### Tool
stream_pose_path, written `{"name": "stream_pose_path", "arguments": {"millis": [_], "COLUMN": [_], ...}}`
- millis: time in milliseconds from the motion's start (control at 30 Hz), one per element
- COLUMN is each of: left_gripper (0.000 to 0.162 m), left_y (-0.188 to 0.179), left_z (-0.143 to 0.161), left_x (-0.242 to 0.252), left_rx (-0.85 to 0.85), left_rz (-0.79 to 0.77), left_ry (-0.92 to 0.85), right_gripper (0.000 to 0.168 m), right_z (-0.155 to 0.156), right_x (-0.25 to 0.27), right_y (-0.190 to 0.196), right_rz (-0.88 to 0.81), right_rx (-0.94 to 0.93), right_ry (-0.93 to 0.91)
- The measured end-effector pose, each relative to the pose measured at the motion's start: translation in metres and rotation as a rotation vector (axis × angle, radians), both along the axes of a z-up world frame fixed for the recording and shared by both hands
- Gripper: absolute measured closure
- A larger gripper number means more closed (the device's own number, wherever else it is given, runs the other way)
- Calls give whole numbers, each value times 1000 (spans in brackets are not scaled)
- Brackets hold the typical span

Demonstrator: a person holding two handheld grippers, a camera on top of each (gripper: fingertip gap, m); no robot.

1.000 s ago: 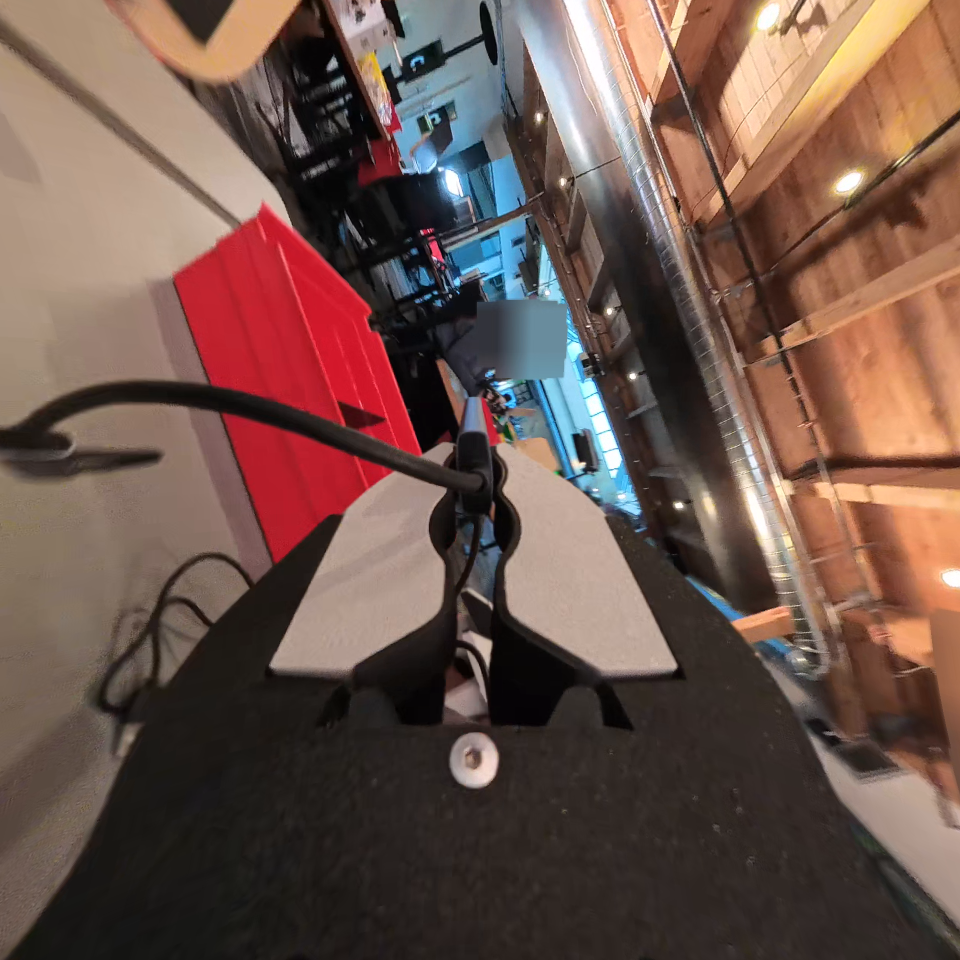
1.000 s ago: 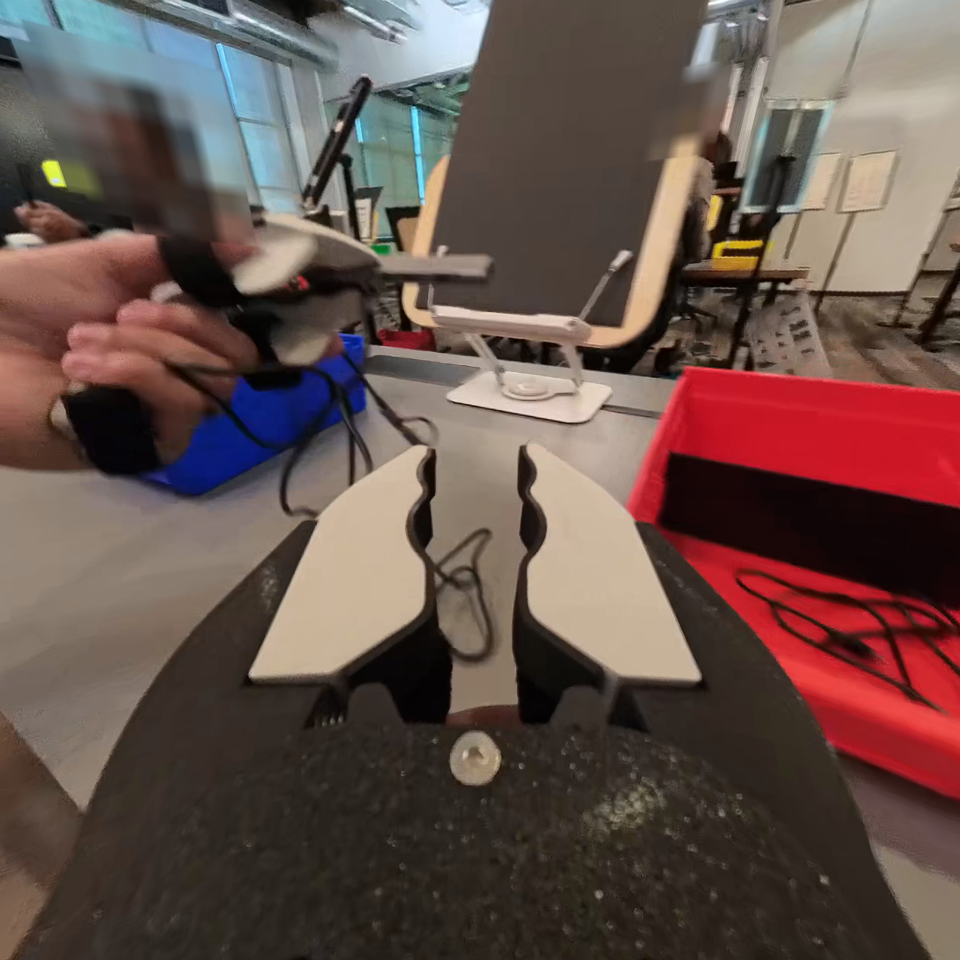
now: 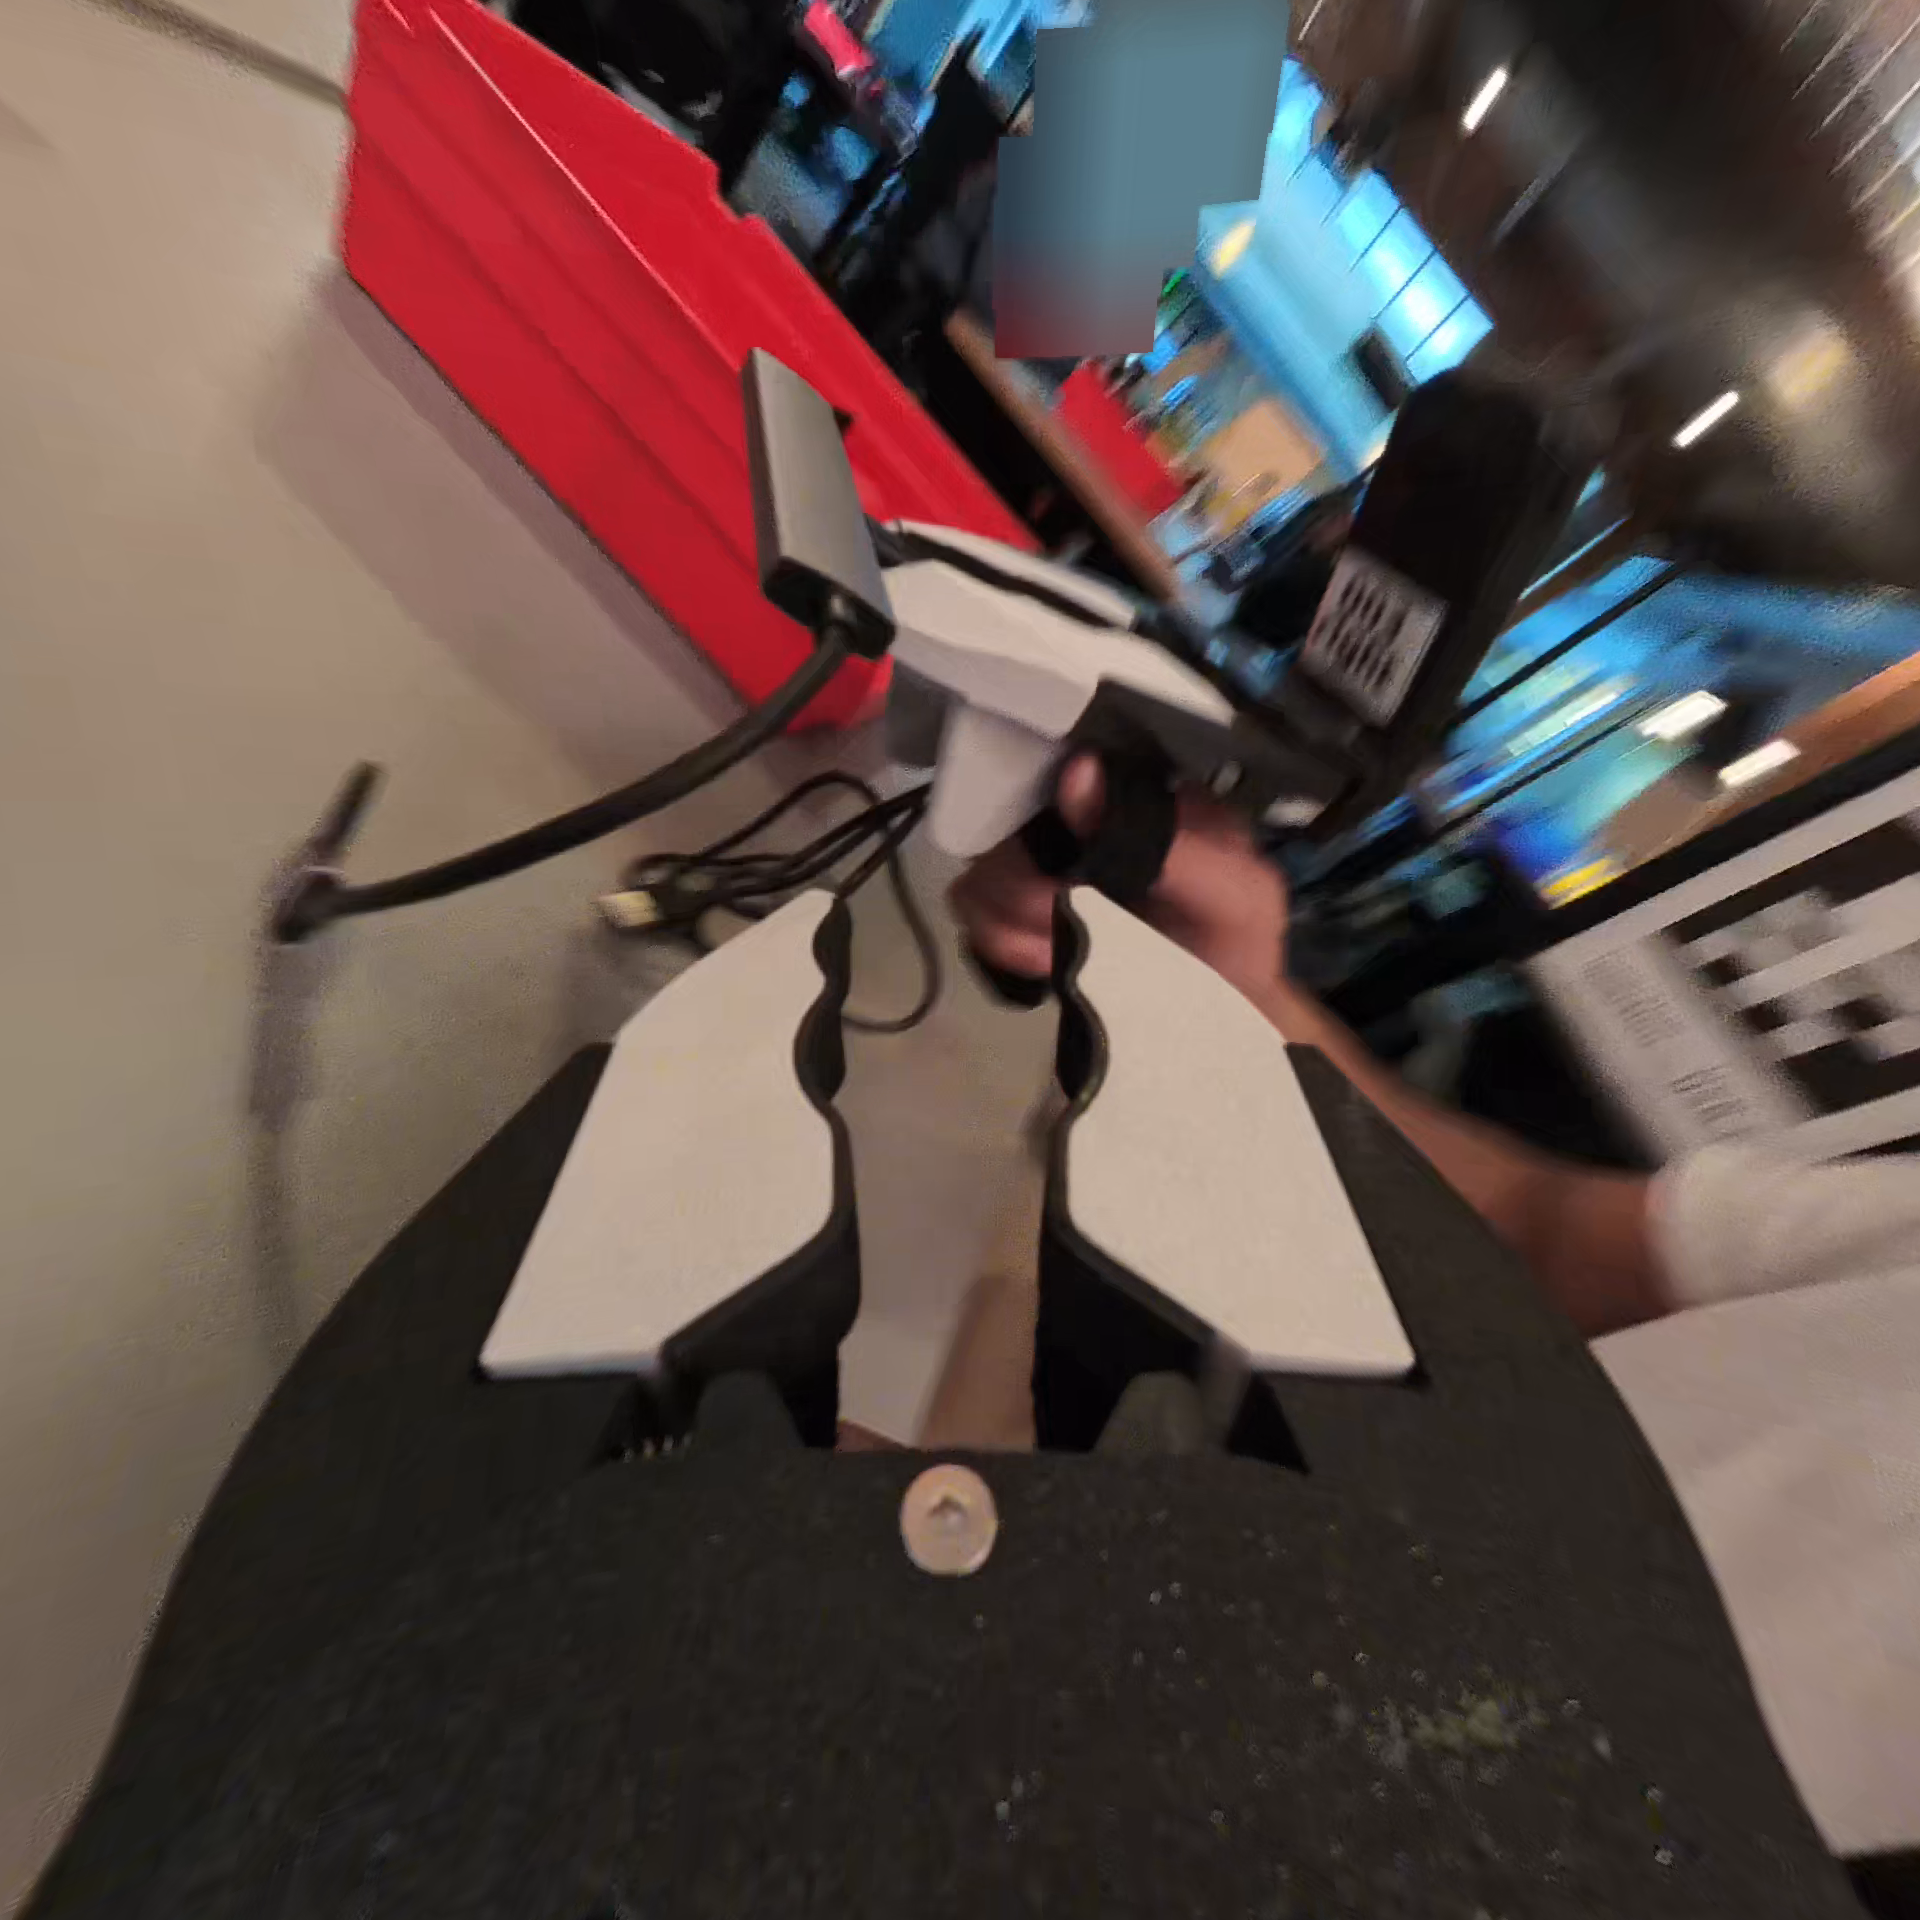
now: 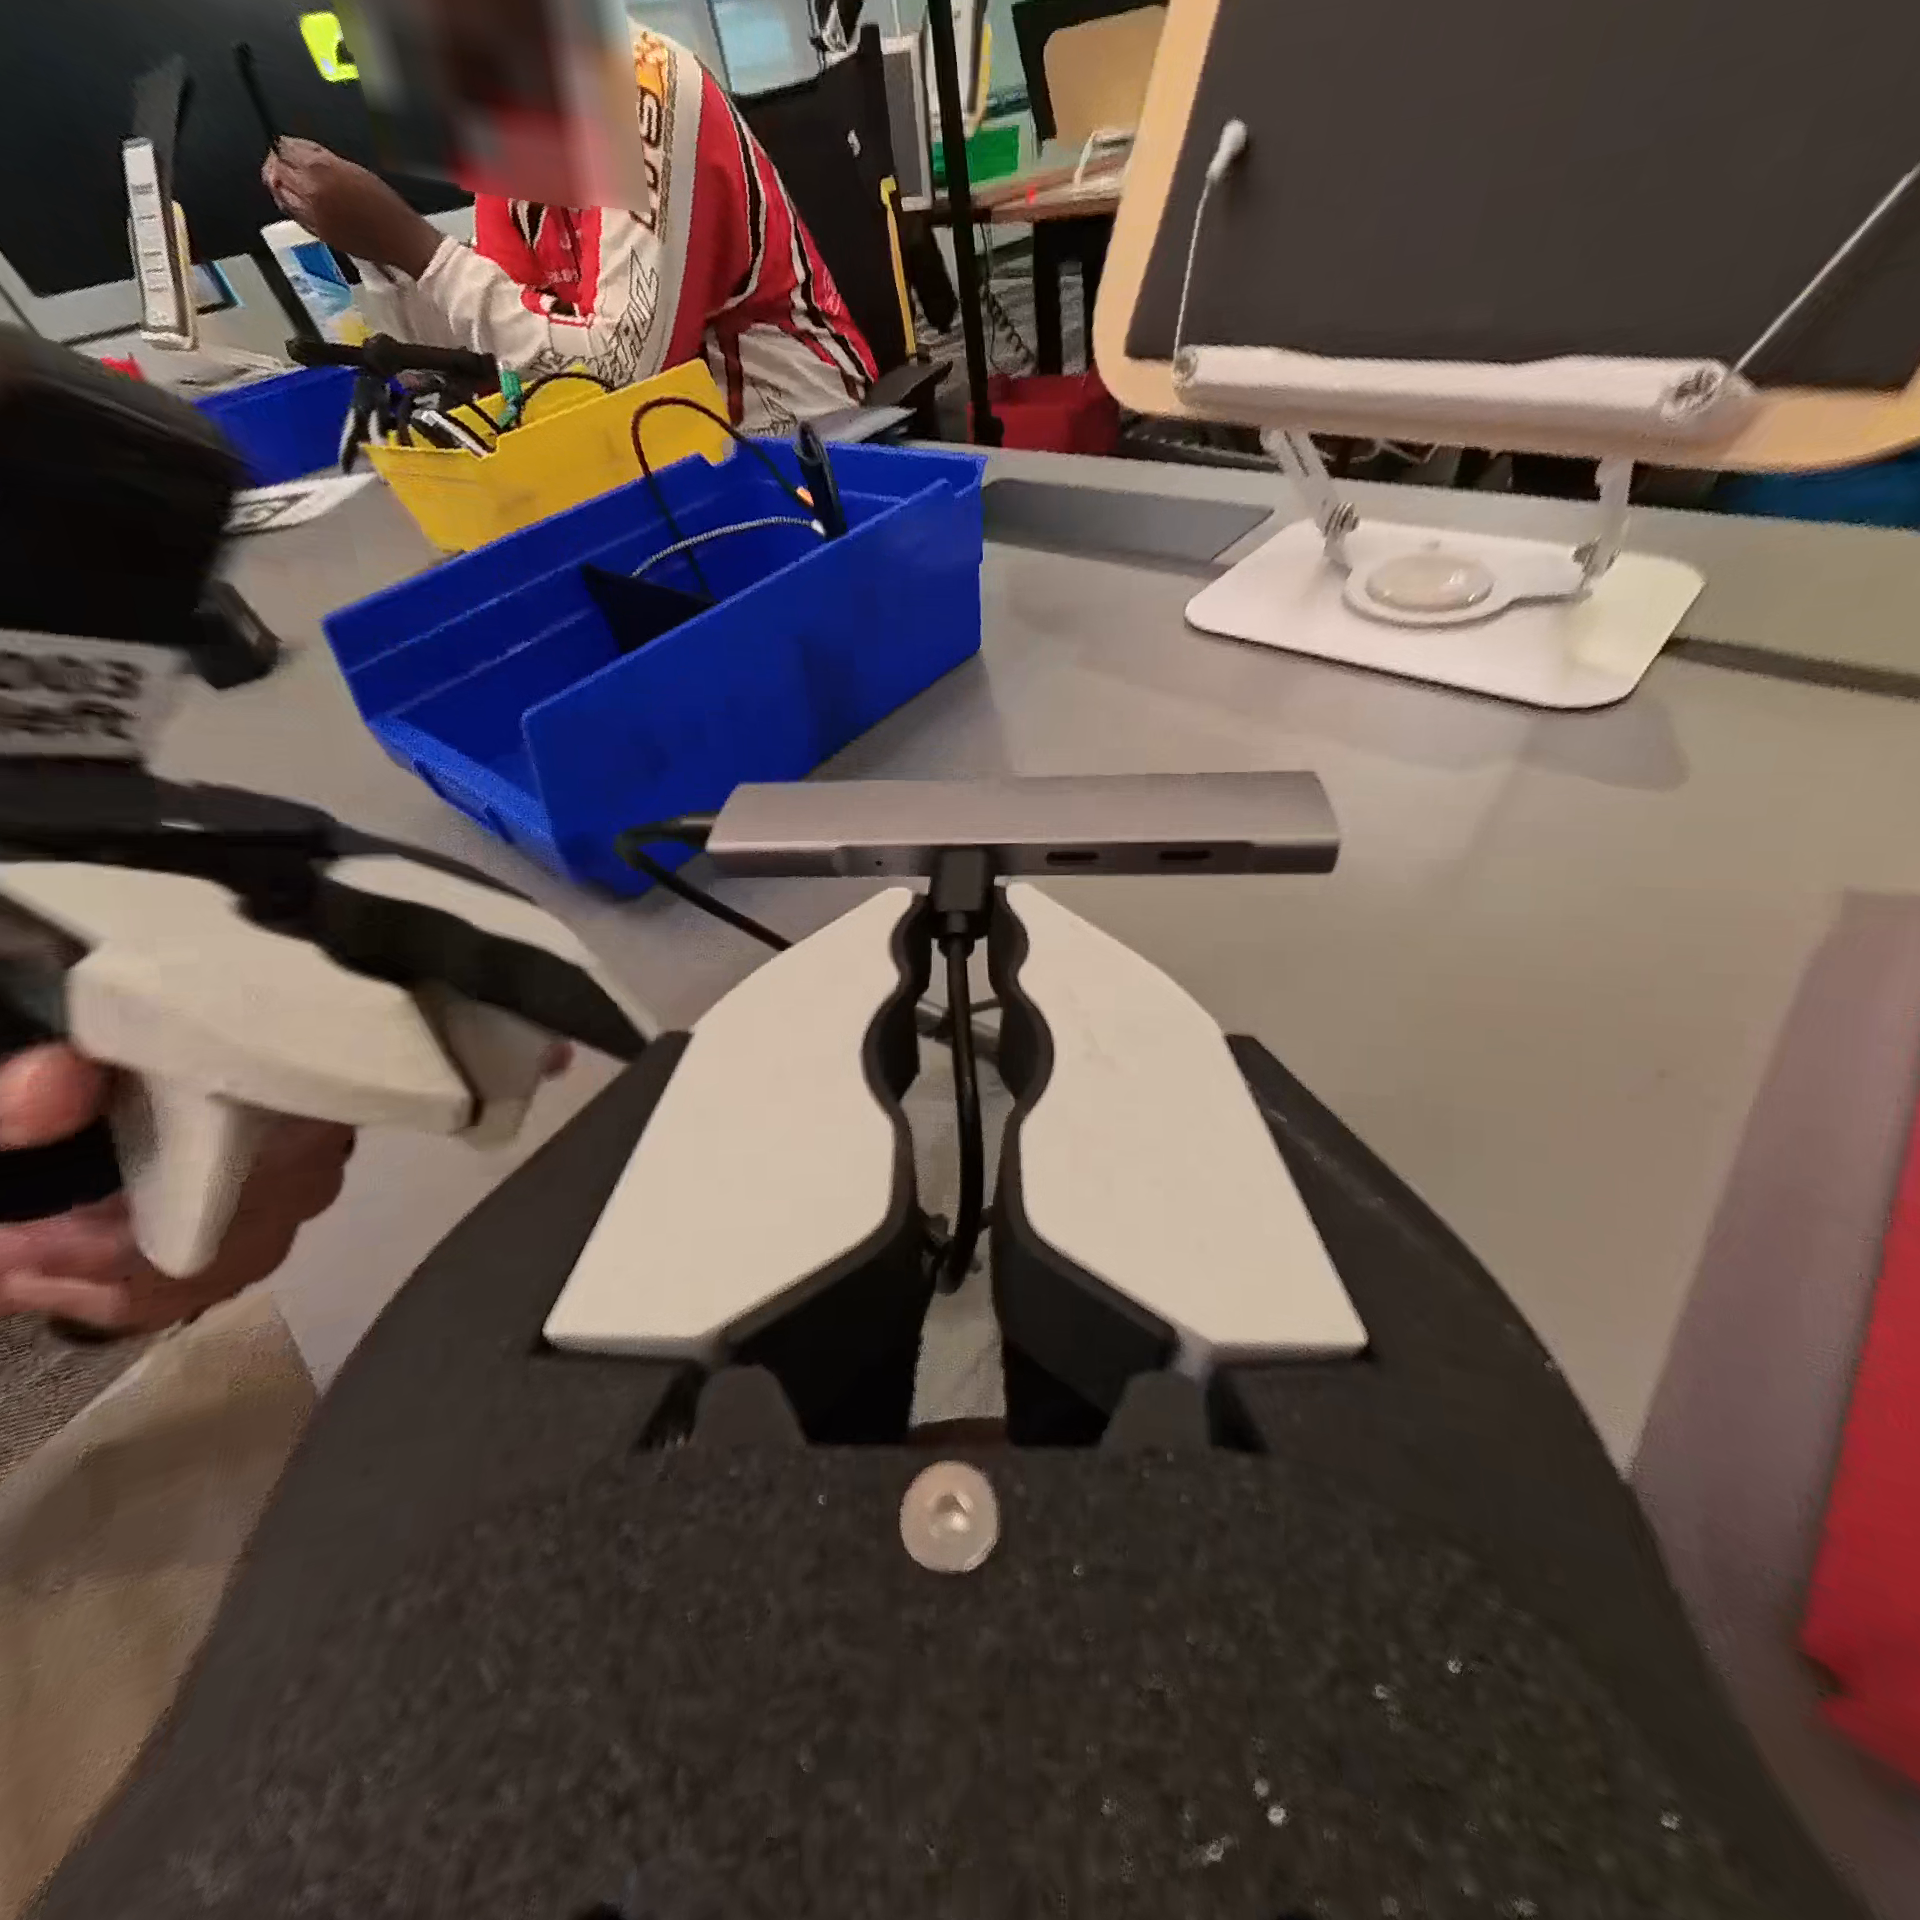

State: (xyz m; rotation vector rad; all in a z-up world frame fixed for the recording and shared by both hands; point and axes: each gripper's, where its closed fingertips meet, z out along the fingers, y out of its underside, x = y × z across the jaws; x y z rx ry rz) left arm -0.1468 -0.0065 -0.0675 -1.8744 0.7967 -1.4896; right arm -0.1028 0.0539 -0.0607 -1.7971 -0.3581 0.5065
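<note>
Here the right gripper (image 4: 958,904) pinches a black plug (image 4: 962,878) that sits in the side of a grey hub (image 4: 1023,824), its fingers closed tight on the plug while the plug's thin black cable (image 4: 966,1060) runs back between them. The hub is held level above the grey table (image 4: 1403,935), just in front of a blue bin (image 4: 665,675). A white stand (image 4: 1444,613) carrying a dark panel stands farther back to the right. The left gripper (image 3: 945,925) is spread, with nothing between its fingers. Beyond it, the hub's thicker cable (image 3: 582,831) trails down to the table beside a red bin (image 3: 582,301), and a loose coil of thin cable (image 3: 758,873) lies near; that view is blurred, so its connector end is probably resting on the surface.
</note>
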Motion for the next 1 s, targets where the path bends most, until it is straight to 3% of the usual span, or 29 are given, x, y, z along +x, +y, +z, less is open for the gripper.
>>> {"name": "stream_pose_path", "arguments": {"millis": [200, 333, 467, 667, 733, 900, 1000], "left_gripper": [119, 117, 124, 129, 151, 152, 153], "left_y": [35, 28, 26, 36, 42, 45, 48], "left_z": [9, -9, -19, -28, -25, -20, -18], "left_x": [-27, -24, -19, -15, -17, -18, -17], "left_rx": [700, 1034, 1320, 1445, 1503, 1578, 1558], "left_rz": [86, -54, -46, -12, 26, 75, 111], "left_ry": [391, 557, 633, 680, 675, 684, 692], "right_gripper": [158, 158, 158, 158, 158, 157, 148], "right_z": [-25, -30, -29, -29, -32, -30, -28], "right_x": [-14, -25, -37, -57, -59, -59, -56], "right_y": [-8, -14, -21, -33, -34, -31, -27], "right_rz": [60, 96, 142, 230, 235, 211, 168], "right_rx": [-103, -159, -228, -267, -273, -225, -162], "right_ry": [-24, -9, 54, 116, 107, 136, 102]}}
